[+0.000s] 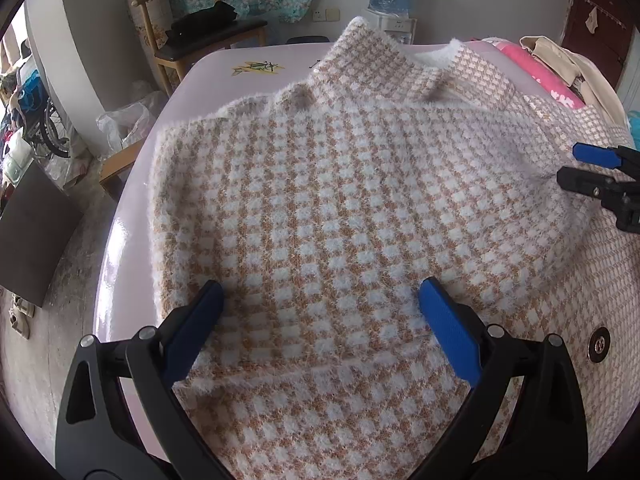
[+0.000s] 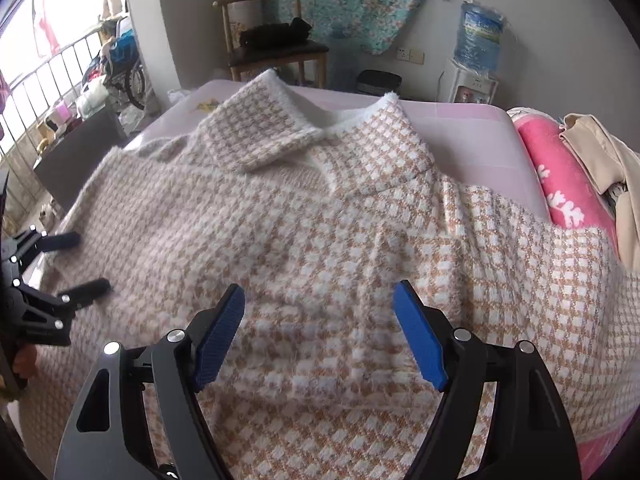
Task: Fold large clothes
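A large fluffy jacket in a tan and white check [image 1: 340, 208] lies spread on a pale pink table [image 1: 224, 68], collar at the far side. A folded layer of it covers the middle. My left gripper [image 1: 320, 296] hovers open just above the near fold, empty. My right gripper [image 2: 320, 304] is open and empty above the same fold, further right. The right gripper also shows at the right edge of the left wrist view [image 1: 568, 166]. The left gripper shows at the left edge of the right wrist view [image 2: 86, 262]. The jacket fills the right wrist view [image 2: 340, 240].
A metal snap button [image 1: 599, 345] sits on the jacket's lower right part. A pink towel [image 2: 560, 180] and beige clothes [image 2: 600, 152] lie at the table's right end. A wooden chair [image 2: 276, 40], a water dispenser [image 2: 476, 60] and a dark box [image 1: 32, 232] stand around the table.
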`<state>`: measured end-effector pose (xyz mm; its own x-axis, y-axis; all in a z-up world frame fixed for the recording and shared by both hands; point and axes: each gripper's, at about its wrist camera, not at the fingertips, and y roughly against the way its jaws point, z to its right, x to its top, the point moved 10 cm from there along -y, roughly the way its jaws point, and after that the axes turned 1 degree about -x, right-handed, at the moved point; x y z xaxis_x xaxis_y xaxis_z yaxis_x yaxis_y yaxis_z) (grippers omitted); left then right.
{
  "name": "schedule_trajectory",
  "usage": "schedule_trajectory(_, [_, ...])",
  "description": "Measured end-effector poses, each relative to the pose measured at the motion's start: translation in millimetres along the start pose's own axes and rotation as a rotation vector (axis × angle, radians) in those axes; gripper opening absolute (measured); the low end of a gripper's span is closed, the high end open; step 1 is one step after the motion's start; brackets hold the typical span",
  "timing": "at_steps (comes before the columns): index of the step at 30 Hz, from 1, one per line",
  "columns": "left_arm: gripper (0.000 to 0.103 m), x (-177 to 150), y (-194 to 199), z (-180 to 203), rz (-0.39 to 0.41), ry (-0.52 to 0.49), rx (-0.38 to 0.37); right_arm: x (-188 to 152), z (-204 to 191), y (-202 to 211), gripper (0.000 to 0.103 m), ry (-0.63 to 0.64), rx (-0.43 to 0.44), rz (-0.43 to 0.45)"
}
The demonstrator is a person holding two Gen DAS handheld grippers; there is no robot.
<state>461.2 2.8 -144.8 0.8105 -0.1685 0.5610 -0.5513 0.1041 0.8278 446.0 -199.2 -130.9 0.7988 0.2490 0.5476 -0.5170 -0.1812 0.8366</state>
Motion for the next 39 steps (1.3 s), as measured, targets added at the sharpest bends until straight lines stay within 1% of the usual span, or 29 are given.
schedule_trajectory(2, [0.095, 0.1, -0.4, 0.2, -0.003, 0.002, 0.004, -14.9, 0.6, -16.2, 0.079, 0.035, -0.049, -0.065])
schedule_trajectory(3, [0.095, 0.3, -0.3, 0.1, -0.01, 0.004, 0.005, -14.4, 3.3, -14.0, 0.082, 0.009, -0.045, -0.038])
schedule_trajectory(5, [0.095, 1.1, 2.5, -0.6, -0.023, 0.011, 0.007, -16.3, 9.3, -11.5, 0.082, -0.031, -0.044, -0.066])
schedule_trajectory(7, [0.095, 3.3, 10.0, 0.4, -0.019, 0.015, 0.014, -15.9, 14.1, 0.1, 0.082, -0.06, -0.048, -0.057])
schedule_trajectory(8, [0.095, 4.8, 14.7, 2.9, -0.011, 0.012, 0.011, -16.1, 13.9, 7.4, 0.082, -0.056, -0.04, -0.047])
schedule_trajectory(10, [0.095, 8.4, 23.4, 10.2, 0.003, -0.003, 0.004, -18.5, 16.4, 22.0, 0.082, -0.045, -0.059, -0.028])
schedule_trajectory(13, [0.095, 15.5, 31.3, 23.6, 0.014, -0.011, -0.02, -26.8, 23.9, 37.7, 0.082, -0.051, -0.075, -0.032])
schedule_trajectory(16, [0.095, 22.8, 32.2, 38.2, 0.013, -0.009, -0.042, -40.5, 30.6, 50.8, 0.088, -0.063, -0.089, -0.037])
schedule_trajectory(18, [0.095, 26.7, 30.5, 48.4, 0.018, -0.017, -0.052, -49.4, 34.8, 54.2, 0.089, -0.059, -0.11, -0.044])
schedule_trajectory(22, [0.095, 30.7, 22.0, 66.2, 0.023, -0.054, -0.049, -66.6, 41.9, 44.3, 0.09, -0.055, -0.136, -0.092])
schedule_trajectory(26, [0.095, 29.5, 6.4, 75.8, -0.002, -0.073, -0.046, -80.8, 44.6, 26.8, 0.091, -0.047, -0.145, -0.142])
schedule_trajectory(27, [0.095, 28.6, 3.2, 77.2, -0.008, -0.077, -0.042, -83.3, 44.9, 23.5, 0.093, -0.04, -0.148, -0.149])
schedule_trajectory(28, [0.095, 27.1, 0.4, 77.3, -0.014, -0.079, -0.037, -83.8, 46.0, 22.7, 0.097, -0.038, -0.152, -0.139])
schedule_trajectory(29, [0.095, 26.1, -1.5, 77.3, -0.017, -0.076, -0.037, -83.8, 47.9, 23.0, 0.097, -0.041, -0.158, -0.128])
schedule_trajectory(33, [0.095, 23.1, -5.1, 74.5, -0.028, -0.038, -0.067, -87.2, 50.5, 22.0, 0.097, -0.067, -0.12, -0.128])
schedule_trajectory(35, [0.096, 21.5, -6.4, 72.7, -0.03, -0.023, -0.082, -87.9, 49.8, 22.9, 0.097, -0.063, -0.117, -0.121])
schedule_trajectory(39, [0.096, 19.5, -6.5, 71.0, -0.021, -0.027, -0.082, -89.3, 49.9, 23.4, 0.097, -0.068, -0.115, -0.113])
